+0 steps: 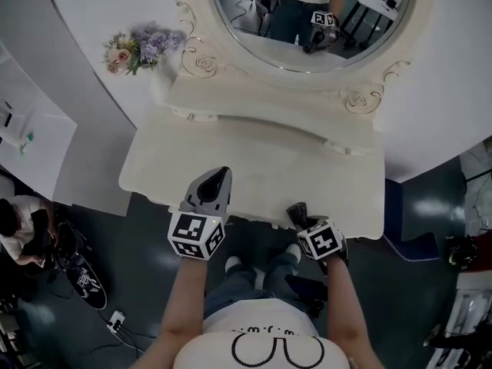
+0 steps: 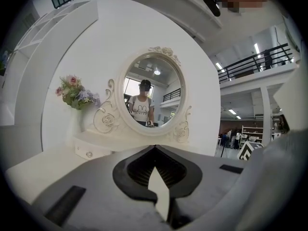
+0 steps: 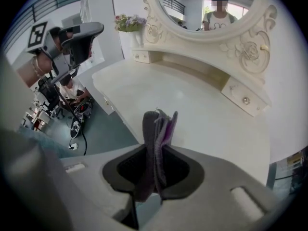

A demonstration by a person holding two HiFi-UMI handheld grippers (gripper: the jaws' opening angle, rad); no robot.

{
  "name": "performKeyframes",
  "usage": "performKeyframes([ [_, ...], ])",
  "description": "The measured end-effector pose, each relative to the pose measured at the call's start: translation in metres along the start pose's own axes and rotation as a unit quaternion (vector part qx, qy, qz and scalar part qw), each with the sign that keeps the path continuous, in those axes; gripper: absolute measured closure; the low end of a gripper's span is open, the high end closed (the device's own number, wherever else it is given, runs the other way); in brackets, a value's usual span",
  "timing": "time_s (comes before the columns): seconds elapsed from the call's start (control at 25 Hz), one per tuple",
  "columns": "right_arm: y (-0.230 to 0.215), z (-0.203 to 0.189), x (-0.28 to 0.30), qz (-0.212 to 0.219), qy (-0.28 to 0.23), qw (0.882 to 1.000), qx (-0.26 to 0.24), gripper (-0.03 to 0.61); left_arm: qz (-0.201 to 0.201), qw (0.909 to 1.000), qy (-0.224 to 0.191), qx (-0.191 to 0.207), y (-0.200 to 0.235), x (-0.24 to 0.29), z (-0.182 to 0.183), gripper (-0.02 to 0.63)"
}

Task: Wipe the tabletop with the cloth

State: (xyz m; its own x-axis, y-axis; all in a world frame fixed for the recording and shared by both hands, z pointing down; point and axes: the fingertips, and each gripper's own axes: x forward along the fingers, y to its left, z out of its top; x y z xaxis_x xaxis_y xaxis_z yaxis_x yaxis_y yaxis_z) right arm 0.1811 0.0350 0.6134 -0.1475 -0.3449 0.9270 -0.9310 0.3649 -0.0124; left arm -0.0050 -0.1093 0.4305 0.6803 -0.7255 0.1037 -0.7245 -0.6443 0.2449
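Holding the cloth (image 3: 165, 129) pinched tight in my R gripper (image 3: 155, 121), at the front edge of the tabletop (image 1: 284, 164); can't tell if it's touching. L gripper (image 1: 215, 179) has jaws closed w/ nothing in them, over the tabletop's front left, pointing toward the mirror (image 1: 307, 29).
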Motion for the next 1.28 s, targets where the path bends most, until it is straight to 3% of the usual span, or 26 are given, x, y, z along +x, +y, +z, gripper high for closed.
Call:
performKeyframes([
  [0.16, 0.032, 0.013, -0.002, 0.07, -0.013, 0.997, 0.014, 0.491, -0.003, 1.0, 0.0, -0.005, 0.011, -0.006, 0.001, 0.615],
  [0.24, 0.036, 0.023, -0.007, 0.073, -0.033, 0.996, 0.03, 0.491, -0.003, 1.0, -0.001, -0.006, 0.016, -0.01, 0.002, 0.615],
  [0.64, -0.01, 0.074, -0.032, 0.024, -0.115, 0.985, 0.124, 0.491, 0.008, 0.9999, 0.001, -0.01, 0.033, -0.009, 0.003, 0.615],
  [1.04, -0.101, 0.092, -0.012, -0.046, -0.108, 0.976, 0.183, 0.491, 0.05, 0.9986, 0.018, 0.0, 0.06, 0.005, 0.005, 0.615],
  [1.28, -0.155, 0.102, 0.0, -0.075, -0.095, 0.975, 0.186, 0.491, 0.072, 0.997, 0.024, -0.013, 0.07, 0.025, 0.008, 0.615],
])
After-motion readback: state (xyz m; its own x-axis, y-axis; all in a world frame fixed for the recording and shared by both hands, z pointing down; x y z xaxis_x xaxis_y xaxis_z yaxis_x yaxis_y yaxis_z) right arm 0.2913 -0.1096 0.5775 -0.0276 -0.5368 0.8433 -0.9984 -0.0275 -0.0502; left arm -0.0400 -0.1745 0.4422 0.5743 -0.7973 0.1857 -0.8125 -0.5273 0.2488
